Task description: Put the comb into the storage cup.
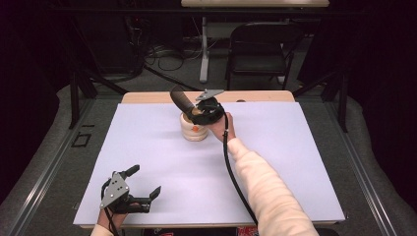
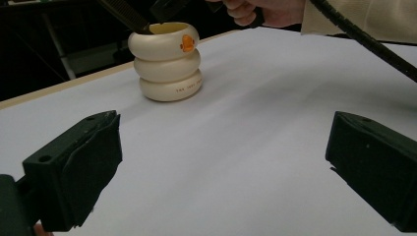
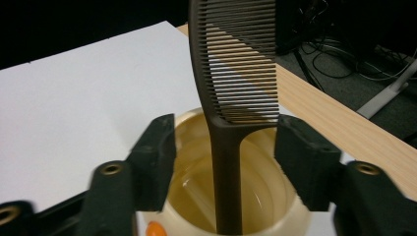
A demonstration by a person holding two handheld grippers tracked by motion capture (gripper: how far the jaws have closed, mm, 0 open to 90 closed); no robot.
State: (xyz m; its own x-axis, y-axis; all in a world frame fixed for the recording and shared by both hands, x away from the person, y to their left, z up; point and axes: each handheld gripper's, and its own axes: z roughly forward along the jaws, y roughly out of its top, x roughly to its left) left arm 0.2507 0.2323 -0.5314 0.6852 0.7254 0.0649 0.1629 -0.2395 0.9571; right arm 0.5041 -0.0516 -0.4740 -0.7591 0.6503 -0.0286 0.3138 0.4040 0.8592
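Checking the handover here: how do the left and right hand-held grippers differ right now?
The right hand-held gripper hangs over the cream holder, jaws either side of the brown comb without touching it; the left hand-held gripper rests near the table's front edge with nothing between its jaws. Both are open.

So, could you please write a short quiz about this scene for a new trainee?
1. True or false: the comb stands handle-down inside the cream holder.
2. Which tool is above the holder: A) left tool, B) right tool?
3. Do the right tool's pads press on the comb?

Key:
1. True; its teeth point up and out of the holder.
2. B; the left tool rests open near the white mat's front edge.
3. No; there are gaps on both sides of the handle.
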